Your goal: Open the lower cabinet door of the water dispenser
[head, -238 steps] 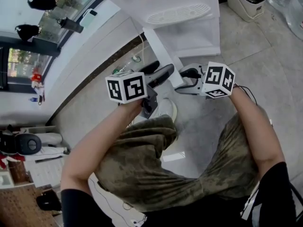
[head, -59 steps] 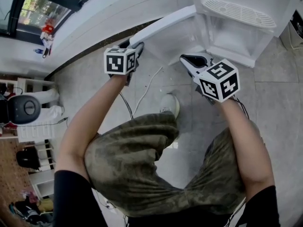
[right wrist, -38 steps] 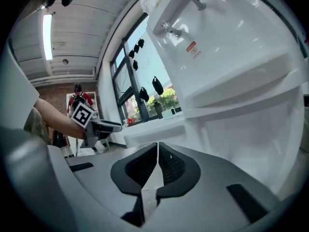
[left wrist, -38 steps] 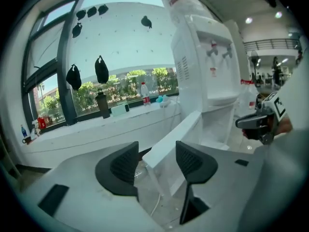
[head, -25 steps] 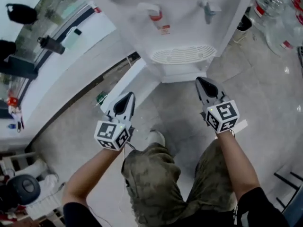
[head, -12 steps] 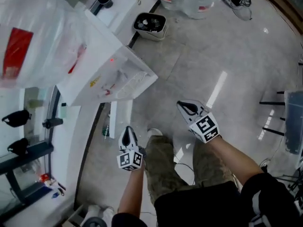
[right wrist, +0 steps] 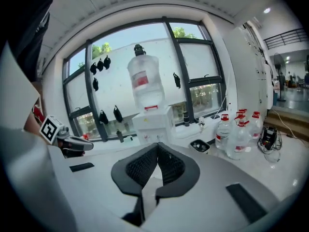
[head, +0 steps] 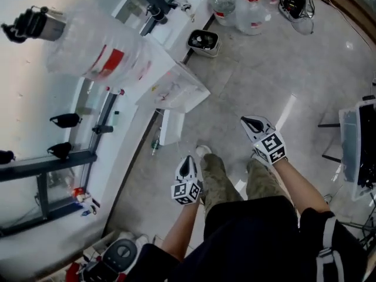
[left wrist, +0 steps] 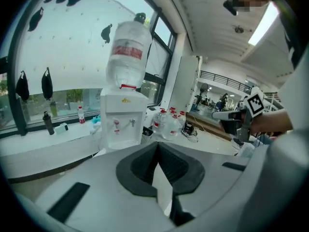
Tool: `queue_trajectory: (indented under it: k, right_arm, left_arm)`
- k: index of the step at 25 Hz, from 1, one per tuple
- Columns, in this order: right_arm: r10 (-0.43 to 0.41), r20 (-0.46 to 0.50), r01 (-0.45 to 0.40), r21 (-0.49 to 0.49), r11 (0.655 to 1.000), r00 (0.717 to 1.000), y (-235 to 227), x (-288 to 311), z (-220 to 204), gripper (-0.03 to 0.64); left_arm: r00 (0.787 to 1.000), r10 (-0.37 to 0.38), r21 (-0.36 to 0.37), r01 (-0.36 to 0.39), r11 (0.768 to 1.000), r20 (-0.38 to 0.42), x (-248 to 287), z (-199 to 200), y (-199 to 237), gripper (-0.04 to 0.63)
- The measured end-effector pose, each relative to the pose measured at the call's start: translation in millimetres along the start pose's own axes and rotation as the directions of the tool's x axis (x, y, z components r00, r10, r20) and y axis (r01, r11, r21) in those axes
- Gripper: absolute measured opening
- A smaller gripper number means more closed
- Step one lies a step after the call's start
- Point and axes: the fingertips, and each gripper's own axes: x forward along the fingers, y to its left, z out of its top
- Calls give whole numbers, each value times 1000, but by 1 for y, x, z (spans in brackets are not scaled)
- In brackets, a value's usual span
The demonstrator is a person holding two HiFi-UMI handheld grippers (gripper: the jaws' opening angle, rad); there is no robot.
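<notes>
Nearest, the left gripper [head: 187, 164] and the right gripper [head: 254, 124] hang on either side of the camouflage-trousered legs [head: 220, 178]. Each has its jaws pressed together on nothing. A second ago both sat low, close up to the dispenser's front; now the wearer stands upright and both are lifted well clear.

At 11 o'clock the white water dispenser [head: 176, 90], topped by a clear upturned bottle [head: 97, 51], stands against the window wall. Its white lower cabinet door [head: 172, 127] juts out toward me, swung open. I judge the task done, with only the retreat left.

That door's free edge, near the white shoe [head: 202, 151], is what I'd avoid. Grey tiled floor [head: 276, 69] lies open from 12 to 2 o'clock. Farther off, a black bin [head: 202, 40] sits just beside the dispenser, and clear water jugs [head: 235, 7] cluster at 12.
</notes>
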Motion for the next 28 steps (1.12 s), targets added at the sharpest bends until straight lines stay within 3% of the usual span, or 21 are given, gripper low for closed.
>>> queue_trajectory:
  k: [6,9,12,14,17,22,28]
  right_arm:
    - [57,21,-55,-59,997,998,18,-96,30,0]
    - [43,43,-40,-73,997,998,29,-135,51,0]
    - [38,62,-31,-114,993,997,46,-163,79,0]
    - [43,70,-32,-152,988,997,68,-180,95,0]
    - [44,96,-25,-187,982,994,105,-206,105,0]
    - [-1,144,19,-124,992,990,156,-236,113,0]
    - [42,172,-17,-142,990,984,231,-242,116,0]
  left_arm:
    - [992,44,-34,-40,999,120,-72,33,-70,3]
    - [985,30,57,-40,998,171,-103,59,-95,3]
    - [973,-64,188,21,982,224,-131,91,-128,3]
    - [963,-69,135,35,990,261,-153,103,-127,3]
    - [954,0,14,-5,1000,301,-191,97,-103,3]
    - [937,14,90,-48,995,348,-256,92,-94,3]
    - [919,71,18,-85,996,389,-318,91,-75,3]
